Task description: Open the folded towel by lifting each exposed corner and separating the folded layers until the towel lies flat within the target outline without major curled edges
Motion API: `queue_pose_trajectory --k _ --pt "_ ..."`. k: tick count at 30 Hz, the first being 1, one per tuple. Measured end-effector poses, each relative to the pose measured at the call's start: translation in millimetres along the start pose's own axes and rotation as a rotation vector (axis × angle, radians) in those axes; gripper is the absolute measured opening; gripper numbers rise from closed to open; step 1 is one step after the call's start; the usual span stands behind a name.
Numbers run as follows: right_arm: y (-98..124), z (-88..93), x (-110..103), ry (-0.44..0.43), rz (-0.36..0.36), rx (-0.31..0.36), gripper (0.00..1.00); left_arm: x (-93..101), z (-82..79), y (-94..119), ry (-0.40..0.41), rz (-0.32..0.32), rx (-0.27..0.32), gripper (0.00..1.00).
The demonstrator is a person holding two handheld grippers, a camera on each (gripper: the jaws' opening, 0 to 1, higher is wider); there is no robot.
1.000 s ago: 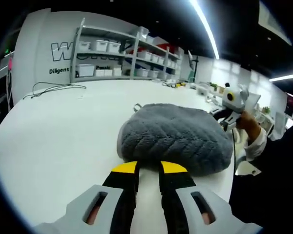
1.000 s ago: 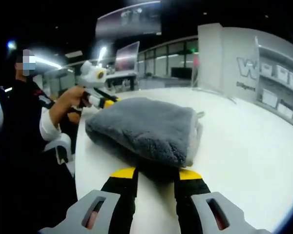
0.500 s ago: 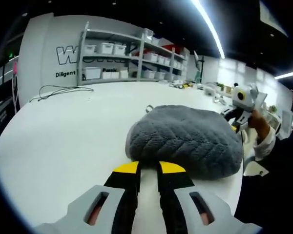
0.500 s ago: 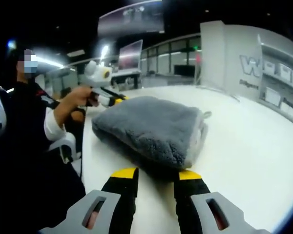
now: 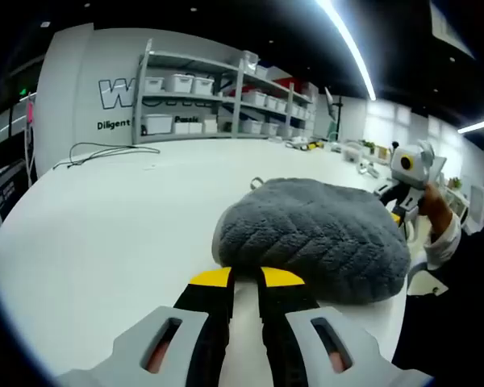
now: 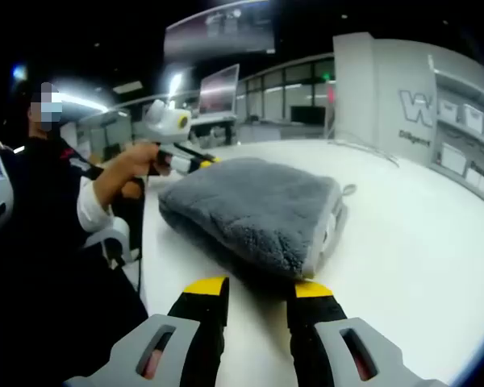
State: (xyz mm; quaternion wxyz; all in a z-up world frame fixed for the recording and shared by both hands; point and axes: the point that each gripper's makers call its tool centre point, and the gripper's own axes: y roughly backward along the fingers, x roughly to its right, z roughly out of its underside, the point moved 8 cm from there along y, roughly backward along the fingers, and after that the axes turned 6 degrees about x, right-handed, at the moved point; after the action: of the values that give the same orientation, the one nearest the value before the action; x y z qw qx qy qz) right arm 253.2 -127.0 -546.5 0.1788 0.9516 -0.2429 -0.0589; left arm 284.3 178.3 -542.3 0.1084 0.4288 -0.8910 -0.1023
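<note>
A folded grey plush towel (image 5: 315, 230) lies on the white table (image 5: 97, 226). My left gripper (image 5: 244, 280) sits low at the towel's near edge, its yellow-tipped jaws a narrow gap apart with bare table between them. Held by a hand, the right gripper (image 5: 395, 213) shows past the towel's right side. In the right gripper view the towel (image 6: 254, 205) shows its stacked layers and a small loop at the right side. My right gripper (image 6: 258, 289) is open just short of its near corner. The left gripper (image 6: 202, 160) touches the towel's far left corner.
Shelves with white bins (image 5: 202, 97) stand behind the table, and a black cable (image 5: 105, 150) lies on its far left part. Small items (image 5: 306, 143) sit at the far edge. A person's dark sleeve (image 6: 56, 210) is at the left, and a monitor (image 6: 219, 89) stands beyond.
Both cameras have drifted slightly, so the towel sits a little further right in each view. The left jaws stand slightly closer together. The towel itself lies as before.
</note>
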Motion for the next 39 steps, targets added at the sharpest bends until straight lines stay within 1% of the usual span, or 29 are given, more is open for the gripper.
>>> queue_pose_trajectory --k 5,14,17,20,29,31,39 --pt "0 0.4 -3 -0.001 -0.006 -0.003 0.26 7.3 1.3 -1 -0.006 -0.016 0.01 0.11" --pt "0 1.0 -9 0.002 -0.017 -0.014 0.26 5.0 0.9 -3 -0.012 -0.036 0.027 0.11" --pt "0 1.6 -11 0.002 -0.018 -0.016 0.26 4.9 1.9 -4 -0.013 -0.037 0.025 0.11" --pt "0 2.0 -12 0.003 -0.019 -0.018 0.26 -0.3 1.2 -5 -0.014 -0.036 0.023 0.11" --pt "0 2.9 -16 0.004 -0.025 -0.023 0.26 1.2 2.1 -8 -0.011 -0.042 0.029 0.1" --pt "0 3.3 -18 0.005 -0.027 -0.026 0.26 -3.7 1.0 -9 -0.013 -0.045 0.028 0.1" --pt "-1 4.1 -22 0.006 -0.033 -0.03 0.26 -5.4 0.1 -9 -0.013 -0.054 0.032 0.1"
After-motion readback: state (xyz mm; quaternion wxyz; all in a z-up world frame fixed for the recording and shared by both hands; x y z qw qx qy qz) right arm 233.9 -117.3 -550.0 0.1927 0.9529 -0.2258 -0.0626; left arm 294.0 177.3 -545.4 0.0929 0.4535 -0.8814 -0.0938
